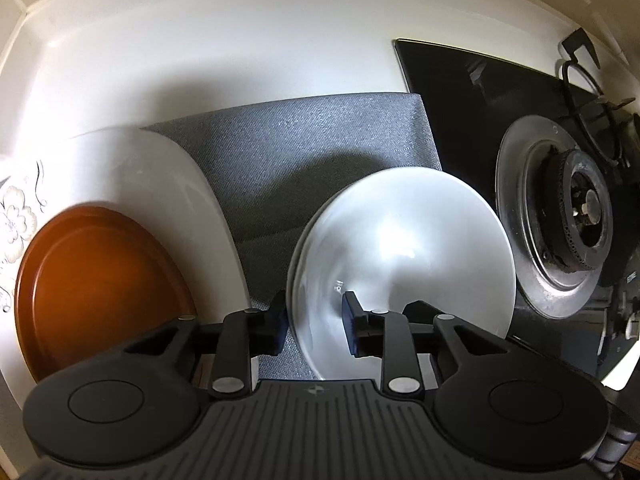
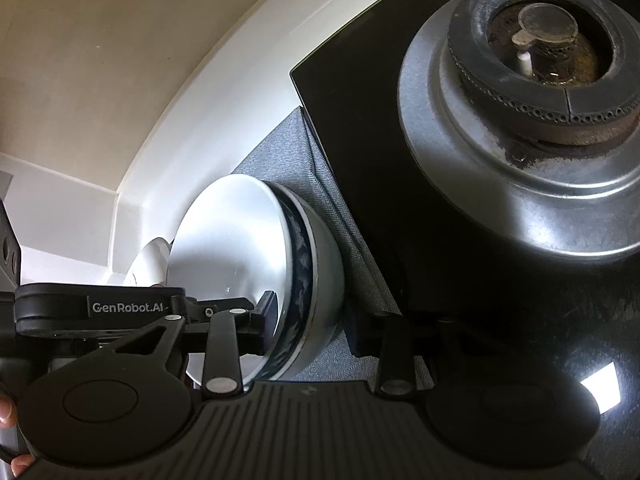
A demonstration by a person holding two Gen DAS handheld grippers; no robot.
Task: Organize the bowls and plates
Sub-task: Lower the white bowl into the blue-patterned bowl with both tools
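A white bowl (image 1: 404, 248) stands on the grey mat (image 1: 304, 152); in the right wrist view its outside (image 2: 308, 264) shows a dark blue patterned band. My left gripper (image 1: 314, 324) is open, its fingers either side of the bowl's near-left rim, one pad (image 1: 351, 328) inside the bowl. My right gripper (image 2: 310, 322) is open and straddles the bowl's rim, one finger (image 2: 266, 316) inside, one outside. A brown plate (image 1: 100, 288) lies on a large white plate (image 1: 160, 184) at the left.
A black glass hob (image 1: 472, 92) with a gas burner (image 1: 576, 216) on a steel ring lies right of the mat; the burner (image 2: 544, 52) looms close in the right wrist view. White counter and wall (image 1: 200, 40) run behind. A flower-patterned dish (image 1: 16, 216) sits at far left.
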